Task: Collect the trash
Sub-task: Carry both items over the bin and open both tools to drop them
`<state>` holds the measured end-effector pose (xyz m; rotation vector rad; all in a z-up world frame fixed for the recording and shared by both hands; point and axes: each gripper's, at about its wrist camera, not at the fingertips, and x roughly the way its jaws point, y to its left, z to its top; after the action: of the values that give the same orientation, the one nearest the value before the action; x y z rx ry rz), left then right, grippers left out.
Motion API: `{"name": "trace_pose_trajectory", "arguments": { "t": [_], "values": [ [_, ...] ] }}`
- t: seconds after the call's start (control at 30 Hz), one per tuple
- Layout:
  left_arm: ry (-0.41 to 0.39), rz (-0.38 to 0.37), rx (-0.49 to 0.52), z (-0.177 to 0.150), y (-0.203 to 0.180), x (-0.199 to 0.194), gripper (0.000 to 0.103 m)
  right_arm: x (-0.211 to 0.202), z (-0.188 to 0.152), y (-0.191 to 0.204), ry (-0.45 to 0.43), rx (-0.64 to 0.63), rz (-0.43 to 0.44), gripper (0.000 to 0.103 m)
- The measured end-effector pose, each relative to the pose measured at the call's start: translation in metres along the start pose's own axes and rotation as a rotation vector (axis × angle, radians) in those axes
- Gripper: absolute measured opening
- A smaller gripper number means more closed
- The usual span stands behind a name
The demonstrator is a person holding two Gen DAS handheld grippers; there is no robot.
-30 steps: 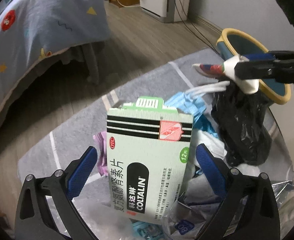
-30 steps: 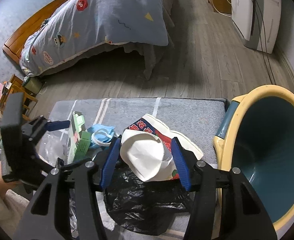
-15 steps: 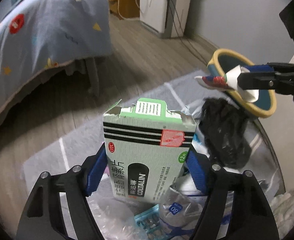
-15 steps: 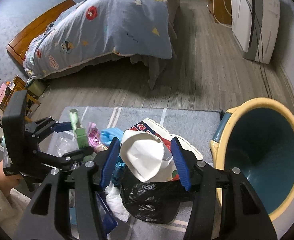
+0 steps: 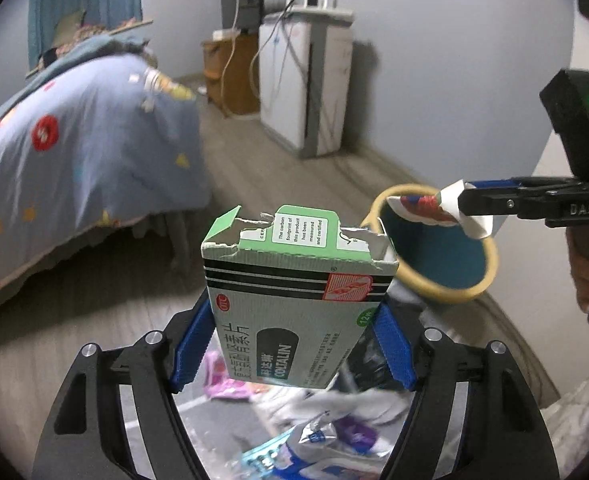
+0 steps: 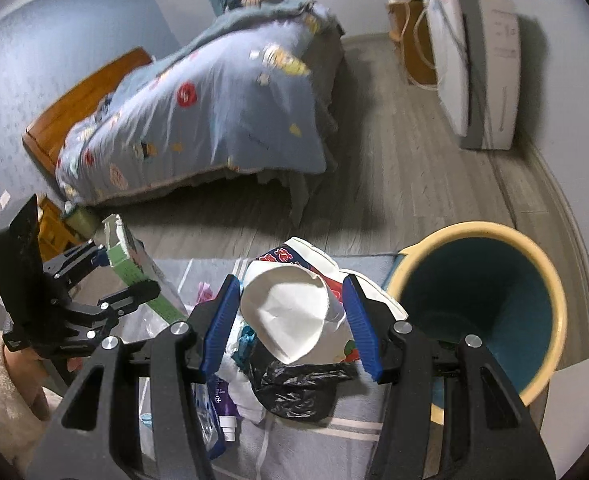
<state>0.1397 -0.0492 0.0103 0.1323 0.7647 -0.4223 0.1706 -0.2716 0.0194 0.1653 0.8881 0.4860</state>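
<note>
My left gripper [image 5: 292, 350] is shut on a green and white medicine box [image 5: 294, 304] with a torn top, held up above a pile of trash [image 5: 314, 436]. It also shows in the right wrist view [image 6: 134, 268]. My right gripper [image 6: 290, 328] is shut on a crushed white paper cup [image 6: 294, 320] with red and blue print, held left of the yellow-rimmed teal bin [image 6: 490, 312]. The cup [image 5: 434, 210] and bin [image 5: 442, 264] show in the left wrist view too. A black plastic bag [image 6: 298, 388] lies under the cup.
The trash lies on a grey striped rug [image 6: 334, 452]. A bed with a blue patterned quilt [image 6: 214, 112] stands behind. A white appliance [image 6: 478, 72] and a wooden cabinet [image 6: 410, 40] stand by the far wall, with cables.
My left gripper closed on the medicine box and lifted it off the pile. My right gripper rose with the paper cup and stays beside the bin.
</note>
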Motion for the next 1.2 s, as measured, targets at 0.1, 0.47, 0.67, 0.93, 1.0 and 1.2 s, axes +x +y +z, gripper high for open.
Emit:
{"name": "trace_pose_trajectory", "arguments": {
  "t": [0.1,0.47,0.67,0.93,1.0,1.2],
  "values": [
    [-0.029,-0.019,0.01,0.01,-0.015,-0.003,0.074,-0.02,-0.001,-0.02,-0.032,0.037,-0.021,0.053],
    [-0.041,-0.124,0.06,0.038,-0.089,0.025,0.075,-0.035,-0.013,-0.097,-0.051,0.182,-0.146,0.053],
    [-0.017,-0.149,0.047,0.049,-0.115,0.061,0.075,-0.021,-0.021,-0.125,-0.014,0.288,-0.198,0.053],
    [0.011,-0.134,0.007,0.061,-0.137,0.106,0.075,-0.014,-0.033,-0.159,-0.016,0.445,-0.159,0.053],
    [0.016,-0.129,0.019,0.061,-0.145,0.115,0.075,-0.01,-0.037,-0.165,-0.007,0.471,-0.151,0.053],
    [0.027,-0.141,0.059,0.068,-0.164,0.135,0.076,-0.003,-0.044,-0.178,-0.002,0.508,-0.144,0.053]
  ]
}}
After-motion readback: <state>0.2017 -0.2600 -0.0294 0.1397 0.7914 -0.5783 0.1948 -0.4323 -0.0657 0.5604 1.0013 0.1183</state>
